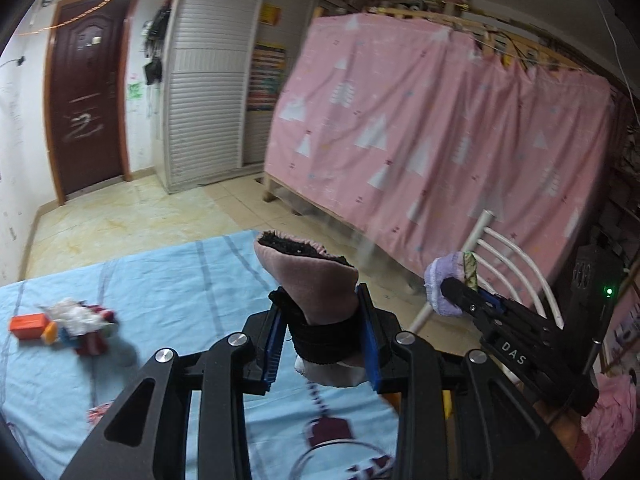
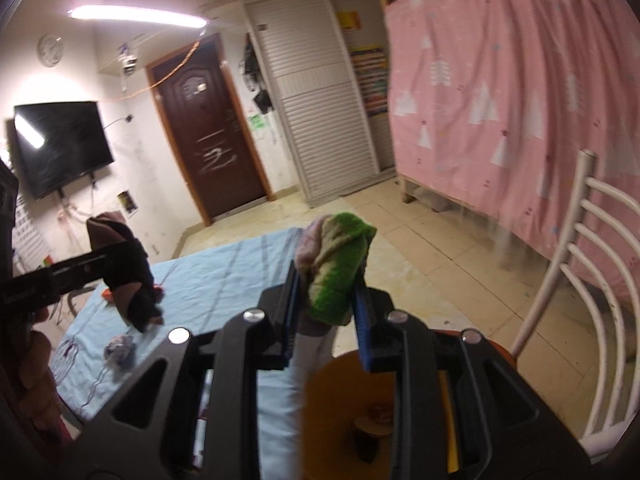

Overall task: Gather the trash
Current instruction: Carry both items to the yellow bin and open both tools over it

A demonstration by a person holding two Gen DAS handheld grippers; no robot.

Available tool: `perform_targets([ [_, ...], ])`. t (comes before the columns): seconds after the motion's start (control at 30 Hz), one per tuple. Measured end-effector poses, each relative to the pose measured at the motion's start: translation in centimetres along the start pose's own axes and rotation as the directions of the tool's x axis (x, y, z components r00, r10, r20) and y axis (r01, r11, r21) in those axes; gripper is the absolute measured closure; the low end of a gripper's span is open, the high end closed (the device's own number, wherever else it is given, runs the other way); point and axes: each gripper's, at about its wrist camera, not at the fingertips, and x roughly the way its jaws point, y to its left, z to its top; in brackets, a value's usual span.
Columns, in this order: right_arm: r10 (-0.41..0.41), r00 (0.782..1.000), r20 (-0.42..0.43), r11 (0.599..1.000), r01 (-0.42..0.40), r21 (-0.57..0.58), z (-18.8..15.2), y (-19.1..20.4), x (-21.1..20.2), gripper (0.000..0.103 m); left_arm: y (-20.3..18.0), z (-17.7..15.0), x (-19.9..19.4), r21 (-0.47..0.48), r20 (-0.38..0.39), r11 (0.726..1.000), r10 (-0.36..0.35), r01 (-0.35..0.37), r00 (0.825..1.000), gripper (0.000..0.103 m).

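Observation:
My left gripper (image 1: 319, 297) is shut on a pink and black cloth piece (image 1: 316, 272), which stands up between the blue pads over the light blue sheet (image 1: 168, 280). To its right my right gripper (image 1: 460, 290) is shut on a purple and green cloth bundle (image 1: 442, 280). In the right wrist view the right gripper (image 2: 327, 280) clamps this green and pink bundle (image 2: 340, 264), held above an orange bin (image 2: 332, 380) with a few scraps inside. The left gripper (image 2: 128, 268) shows at the left, with its dark cloth (image 2: 138, 300) hanging down.
A heap of trash (image 1: 76, 320) with an orange box (image 1: 27, 325) lies on the sheet at the left. A small grey-purple wad (image 2: 118, 350) also lies on the sheet. A white chair (image 2: 576, 264) stands on the right before a pink curtain (image 1: 440, 128). Beyond is tiled floor (image 1: 132, 220).

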Motion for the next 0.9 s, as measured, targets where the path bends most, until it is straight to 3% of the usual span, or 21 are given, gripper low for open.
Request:
perform_targets([
  [0.23, -0.035, 0.999, 0.002, 0.998, 0.035, 0.051, -0.1, -2.9, 0.0, 0.08, -3.5, 0.1, 4.0, 0.03, -0.055, 0.998, -0.061, 0.062, 0.997, 0.079],
  [0.33, -0.048, 0.999, 0.007, 0.997, 0.047, 0.068, -0.2, -3.4, -0.3, 0.069, -4.6, 0.0, 5.4, 0.042, -0.081, 0.996, -0.075, 0.079, 0.994, 0.079],
  [0.43, -0.06, 0.998, 0.016, 0.995, 0.059, 0.079, -0.3, -3.9, -0.6, 0.061, -5.5, -0.4, 6.8, 0.048, -0.111, 0.993, -0.101, 0.107, 0.989, 0.074],
  [0.5, -0.066, 0.998, 0.021, 0.995, 0.064, 0.081, -0.2, -4.1, -0.7, 0.06, -5.9, -0.3, 7.2, 0.046, -0.115, 0.993, -0.106, 0.112, 0.988, 0.059],
  [0.67, -0.061, 0.998, 0.022, 0.995, 0.059, 0.078, -0.2, -4.3, -0.7, 0.053, -6.5, -0.5, 7.1, 0.063, -0.106, 0.992, -0.104, 0.111, 0.989, 0.052],
  [0.9, -0.024, 1.0, 0.014, 0.997, 0.023, 0.069, -0.2, -3.3, -0.3, 0.05, -5.1, -0.2, 5.4, 0.041, -0.082, 0.995, -0.088, 0.091, 0.993, 0.051],
])
